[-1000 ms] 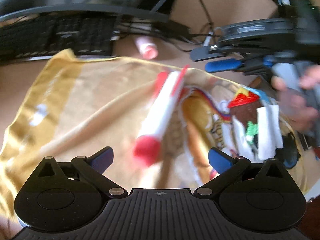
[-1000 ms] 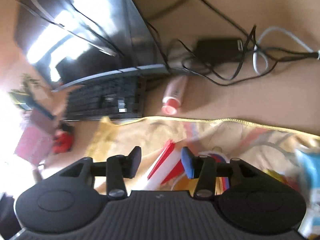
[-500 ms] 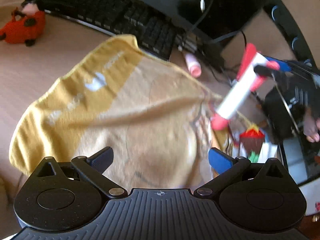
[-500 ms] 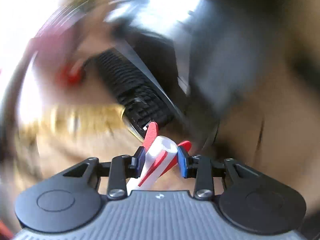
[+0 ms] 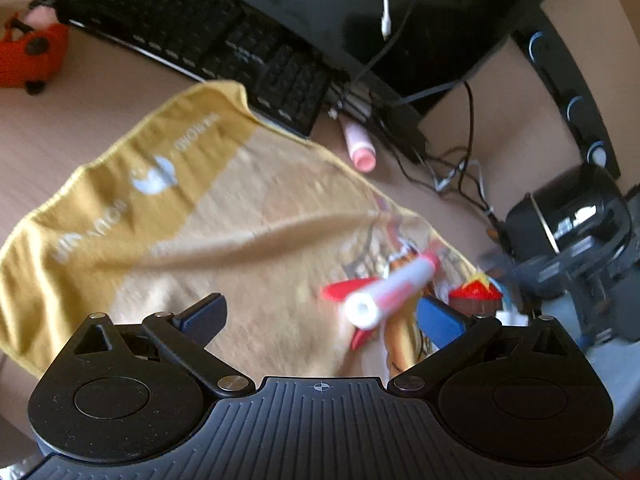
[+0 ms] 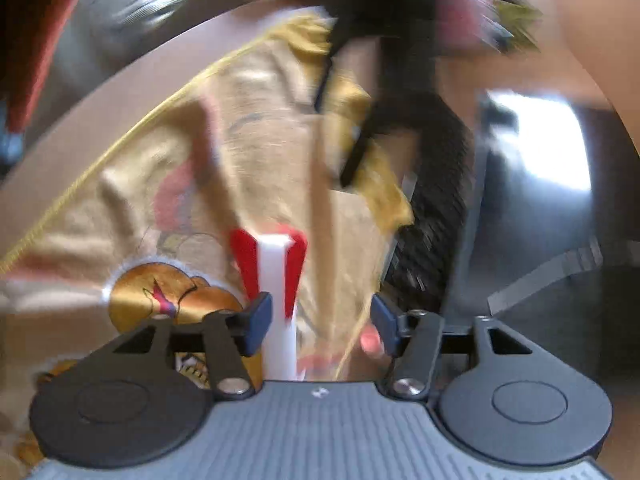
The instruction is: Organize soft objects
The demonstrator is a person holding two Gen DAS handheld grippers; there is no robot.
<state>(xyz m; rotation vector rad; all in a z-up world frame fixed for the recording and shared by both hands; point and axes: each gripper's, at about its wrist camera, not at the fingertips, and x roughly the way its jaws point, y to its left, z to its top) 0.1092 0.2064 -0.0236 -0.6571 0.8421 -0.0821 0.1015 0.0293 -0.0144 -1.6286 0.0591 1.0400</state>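
**Foam rocket between the right fingers, over the yellow cloth**

The left gripper [image 5: 320,312] hangs low over the worktop [image 5: 80,120], its blue-tipped fingers [image 5: 204,312] spread wide with nothing between them; it looks forward across a yellow cloth [image 5: 200,200] spread flat, printed with white lettering at one end and a cartoon picture at the other; the cloth's far corner lies right against a black keyboard [image 5: 200,32].

The white-and-red foam rocket [image 5: 390,288] sits just ahead of the left gripper's right finger, its open white end towards the lens, red fins showing at either side; whether it rests on the cloth or is lifted off it I cannot tell from here.

The right gripper [image 6: 318,320] is tilted steeply, its view badly smeared; its fingers [image 6: 258,318] stand partly apart, and the rocket [image 6: 276,292] runs up between them, close against the left finger and clear of the right one, so it does not look pinched from both sides; the cloth [image 6: 200,160] fills the ground beneath it.

Further back, a pink tube [image 5: 358,146] lies beside the keyboard among dark cables [image 5: 452,168]; a red plush toy [image 5: 32,60] sits at the keyboard's far left end; a small red-topped figure [image 5: 474,292] stands on the cloth's picture end, near the rocket.
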